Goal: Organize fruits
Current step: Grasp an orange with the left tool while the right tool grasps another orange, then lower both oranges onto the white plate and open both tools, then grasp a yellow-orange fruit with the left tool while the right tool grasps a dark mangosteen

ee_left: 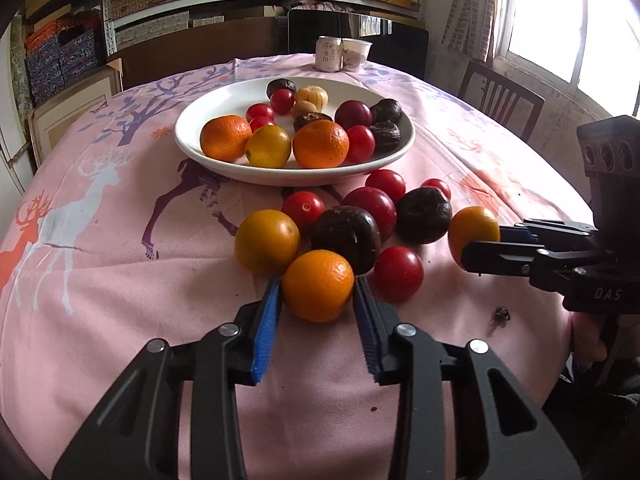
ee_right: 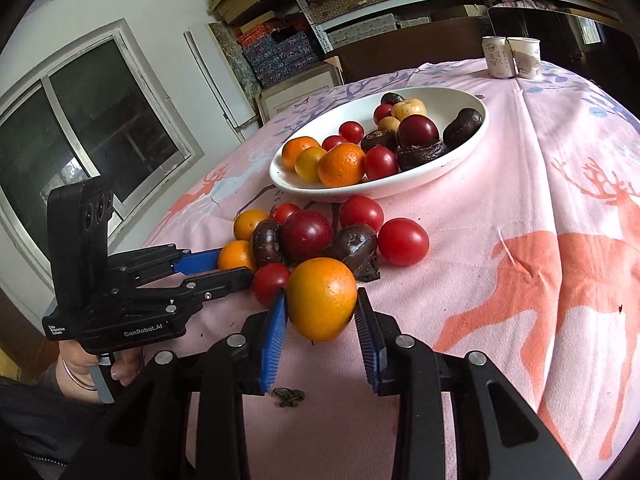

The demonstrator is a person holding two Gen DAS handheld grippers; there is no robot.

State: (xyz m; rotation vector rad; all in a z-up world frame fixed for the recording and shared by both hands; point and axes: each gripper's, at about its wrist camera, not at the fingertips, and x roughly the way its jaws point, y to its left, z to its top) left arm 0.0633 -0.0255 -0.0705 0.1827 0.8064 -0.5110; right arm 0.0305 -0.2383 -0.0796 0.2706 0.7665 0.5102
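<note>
Jaws of left gripper (ee_left: 317, 286): closed on an orange (ee_left: 318, 285) lying at the near edge of the loose pile on the table (ee_left: 120, 280). Jaws of right gripper (ee_right: 322, 300): closed on a second orange (ee_right: 322, 298) at the pile's right end. Plate (ee_left: 192, 136): about a dozen fruits already gathered. Pile: some ten fruits left to be moved

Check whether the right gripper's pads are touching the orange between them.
Touching. In the right wrist view, the right gripper has both blue pads flush against the sides of the orange, with no gap showing.
</note>
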